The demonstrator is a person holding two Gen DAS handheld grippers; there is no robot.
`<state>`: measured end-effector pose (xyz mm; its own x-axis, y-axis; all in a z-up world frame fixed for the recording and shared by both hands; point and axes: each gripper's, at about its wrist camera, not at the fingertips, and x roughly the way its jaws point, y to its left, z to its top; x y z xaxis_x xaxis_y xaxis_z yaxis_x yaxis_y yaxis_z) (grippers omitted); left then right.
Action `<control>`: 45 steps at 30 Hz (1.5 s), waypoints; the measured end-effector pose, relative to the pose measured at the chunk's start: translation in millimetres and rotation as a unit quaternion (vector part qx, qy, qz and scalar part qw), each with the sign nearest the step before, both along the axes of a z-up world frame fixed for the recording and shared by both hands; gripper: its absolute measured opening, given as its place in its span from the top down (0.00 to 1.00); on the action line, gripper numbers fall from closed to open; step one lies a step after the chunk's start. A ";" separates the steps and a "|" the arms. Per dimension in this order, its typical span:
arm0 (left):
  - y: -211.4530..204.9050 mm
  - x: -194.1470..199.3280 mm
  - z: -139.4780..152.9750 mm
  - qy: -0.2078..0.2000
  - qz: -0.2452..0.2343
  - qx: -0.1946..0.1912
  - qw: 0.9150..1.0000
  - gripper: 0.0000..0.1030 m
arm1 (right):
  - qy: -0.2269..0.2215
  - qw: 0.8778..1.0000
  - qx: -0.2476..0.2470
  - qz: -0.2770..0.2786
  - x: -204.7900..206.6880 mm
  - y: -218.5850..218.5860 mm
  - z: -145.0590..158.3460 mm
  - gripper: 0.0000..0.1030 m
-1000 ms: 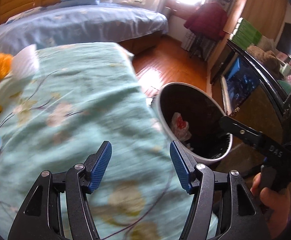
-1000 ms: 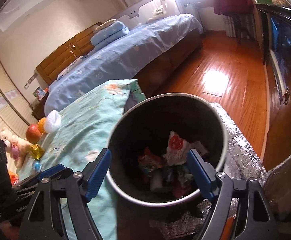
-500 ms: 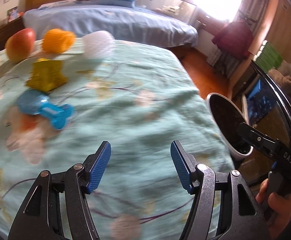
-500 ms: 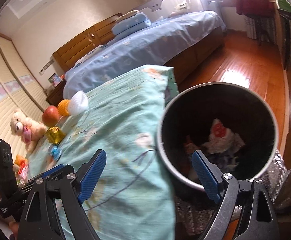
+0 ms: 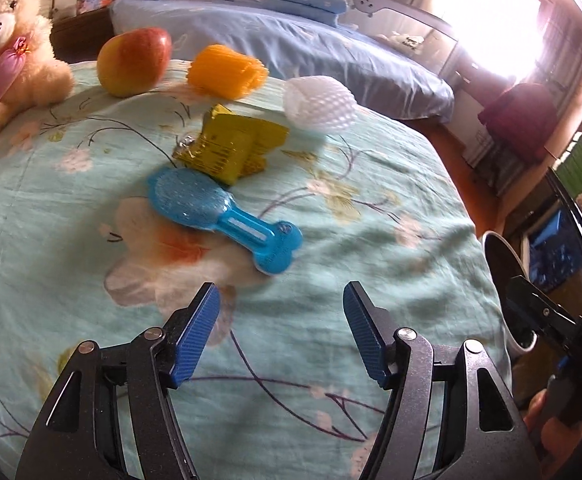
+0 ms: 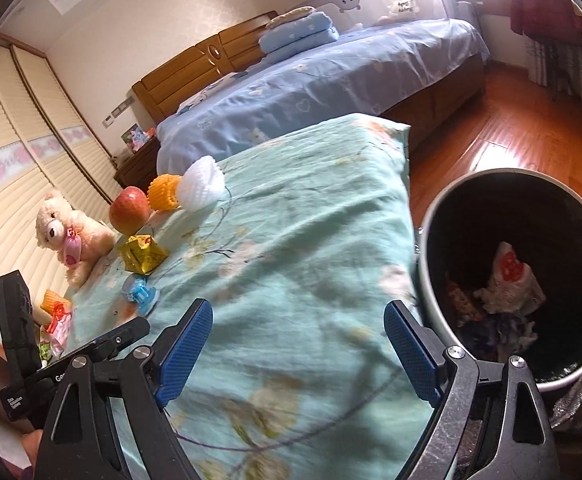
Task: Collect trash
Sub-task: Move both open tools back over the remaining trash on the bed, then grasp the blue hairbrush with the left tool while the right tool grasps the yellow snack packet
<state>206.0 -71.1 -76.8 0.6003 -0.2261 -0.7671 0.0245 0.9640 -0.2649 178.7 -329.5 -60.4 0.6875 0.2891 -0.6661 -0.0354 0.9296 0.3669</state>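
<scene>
Both tongs are hanging released and empty over the teal bedspread [image 5: 91, 184], the left tongs [image 5: 281, 334] having just been widening their jaws, the right tongs [image 6: 299, 344] beside the trash bin [image 6: 427, 264]. Lying just past the left tongs are a blue plastic piece [image 5: 219, 210] and a crinkled gold wrapper [image 5: 227, 148]; the wrapper is looking light, soft and slippery, so pinching a raised fold is seeming wisest. Sitting beyond are foam nets, orange [image 5: 227, 72] and white [image 5: 319, 106], airy and squashable.
</scene>
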 end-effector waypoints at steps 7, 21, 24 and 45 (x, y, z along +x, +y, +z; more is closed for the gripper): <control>-4.2 20.4 -2.2 0.000 0.023 0.031 0.999 0.33 | 0.001 1.000 0.002 0.011 14.1 14.8 1.4 0.14; 49.5 29.4 -7.2 0.006 0.077 0.107 0.991 0.34 | 0.006 0.999 0.005 0.039 25.1 44.5 -1.3 0.14; 76.9 26.6 -7.9 0.007 0.089 0.107 0.990 0.34 | 0.009 0.999 0.005 0.047 28.1 54.0 -3.0 0.14; 102.2 46.3 -4.7 -0.006 0.019 0.093 0.995 0.64 | 0.020 0.992 -0.007 0.121 64.1 142.3 -12.3 0.14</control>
